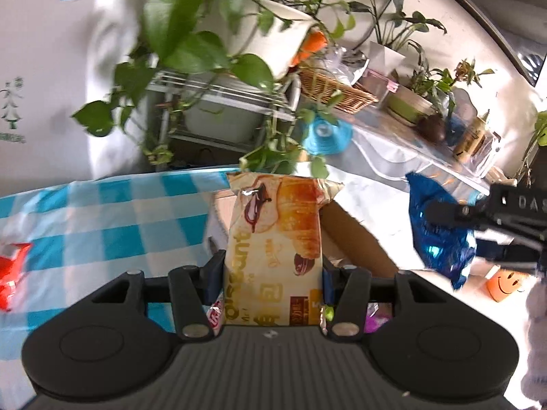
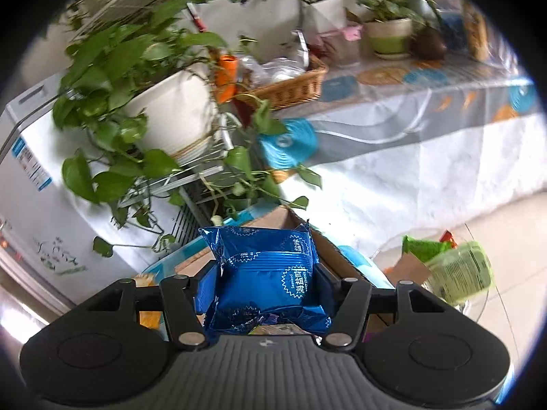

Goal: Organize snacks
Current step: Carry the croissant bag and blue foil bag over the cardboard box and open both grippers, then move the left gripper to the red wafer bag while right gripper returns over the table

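Where each gripper body fills the lower frame, whatever lies beneath is hidden; only scraps of wrapper show through the linkages, too small to identify.

Item 1: left gripper (image 1: 271, 273), fingers closed on a cream croissant packet (image 1: 273, 249), held upright between them. Its bottom edge is cut off behind the gripper body; the printed lettering is only partly legible.

Item 2: right gripper (image 2: 265, 276), fingers closed on a blue foil packet (image 2: 265, 280), crumpled, its lower edge hidden by the body. From the left wrist view the same packet (image 1: 441, 229) hangs at 3 o'clock, pinched by the right gripper (image 1: 454, 215), whose far side runs out of frame.

Item 3: cardboard box (image 1: 355, 235), open, directly behind the croissant packet and largely blocked by it; contents cannot be made out. From the right wrist view, its flap (image 2: 273, 218) rises at 12 o'clock behind the blue packet.

Item 4: blue-checked cloth (image 1: 102, 225), at 9 o'clock, bearing a red wrapper (image 1: 10, 273) cut off by the frame edge.

Item 5: green packet (image 2: 458, 273), at 3 o'clock from the right wrist, blurred.

Item 6: orange smiley cup (image 1: 504, 283), at 4 o'clock, partly hidden.

Item 7: potted trailing plant (image 2: 164, 112) on a wire rack, farther back at 11 o'clock.

Item 8: wicker basket (image 2: 294, 85), on the far covered table, contents indistinct.
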